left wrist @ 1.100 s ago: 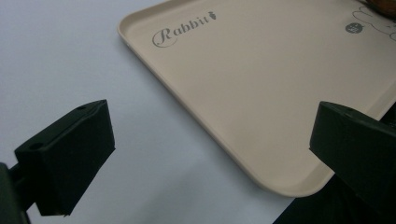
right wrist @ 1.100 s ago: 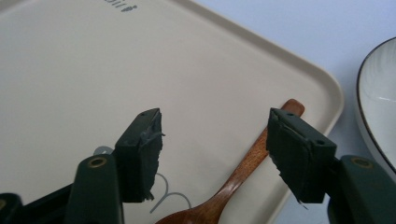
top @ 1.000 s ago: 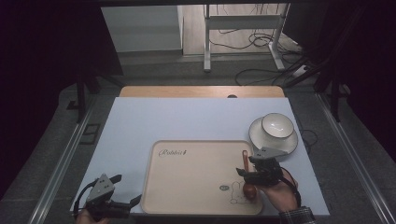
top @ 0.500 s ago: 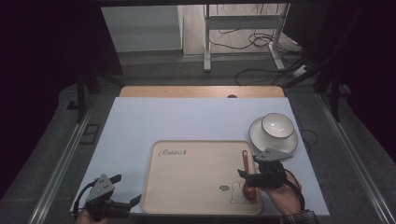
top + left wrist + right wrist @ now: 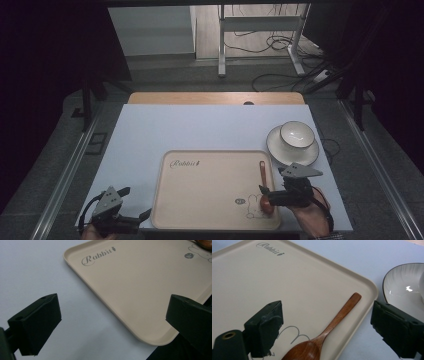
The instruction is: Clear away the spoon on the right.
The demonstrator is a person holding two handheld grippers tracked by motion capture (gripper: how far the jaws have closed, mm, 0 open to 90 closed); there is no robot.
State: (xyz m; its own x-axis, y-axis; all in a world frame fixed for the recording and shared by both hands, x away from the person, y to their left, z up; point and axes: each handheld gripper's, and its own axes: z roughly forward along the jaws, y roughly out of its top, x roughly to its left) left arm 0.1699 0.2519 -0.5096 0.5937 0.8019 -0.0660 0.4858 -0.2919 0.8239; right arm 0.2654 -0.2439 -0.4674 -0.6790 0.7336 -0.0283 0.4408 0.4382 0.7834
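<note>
Two grippers, both with jaws spread and empty: right gripper (image 5: 272, 195) straddles a wooden spoon (image 5: 324, 332) lying along the tray's (image 5: 210, 192) 3 o'clock edge; left gripper (image 5: 131, 207) sits at the tray's 7 o'clock corner. Bowl (image 5: 296, 135) on saucer (image 5: 280, 150) at 1 o'clock.

spoon (image 5: 329, 331): reddish-brown wood, smooth, light sheen on the bowl
tray (image 5: 200, 200): beige plastic by its look, matt, smooth, grey print
saucer (image 5: 397, 282): glazed ceramic, glossy, fine ribbed lines, dark rim
bowl (image 5: 297, 135): glazed white ceramic, glossy, dark rim
table (image 5: 200, 130): pale smooth matt top; bare wood strip along its upper edge
right gripper (image 5: 327, 327): black matt plastic jaws
</note>
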